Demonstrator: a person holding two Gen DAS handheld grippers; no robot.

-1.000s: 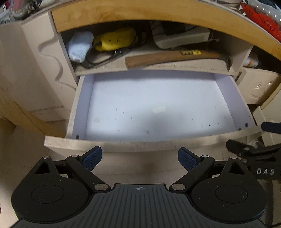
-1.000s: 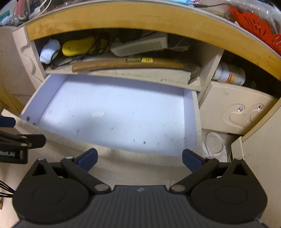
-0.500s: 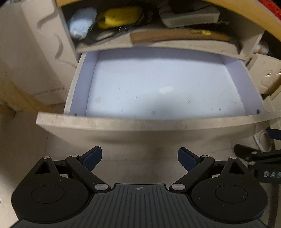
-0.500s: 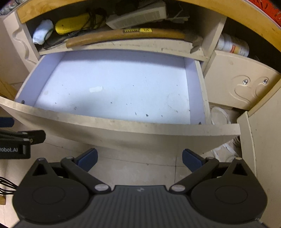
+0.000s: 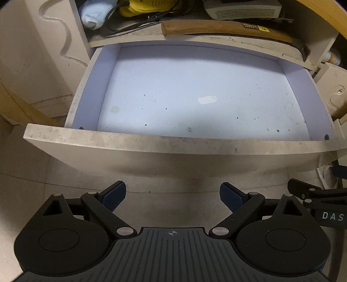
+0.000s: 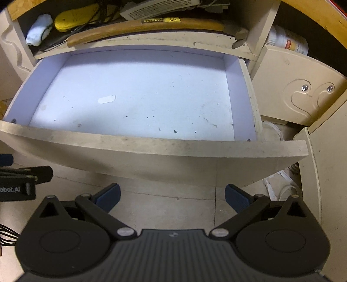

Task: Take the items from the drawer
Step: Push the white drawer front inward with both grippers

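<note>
White letters "DAS" stand on the right hand-held gripper at the edge of the left wrist view. "obot.AI" stands on the left hand-held gripper in the right wrist view. The yellow label on the hammer handle is too small to read.

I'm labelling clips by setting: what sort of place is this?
Probably a home workshop or storage corner: a worn cream cabinet with a pulled-out drawer, and on the shelf above it a wooden-handled hammer, a yellow power tool and a tangle of cords.
</note>
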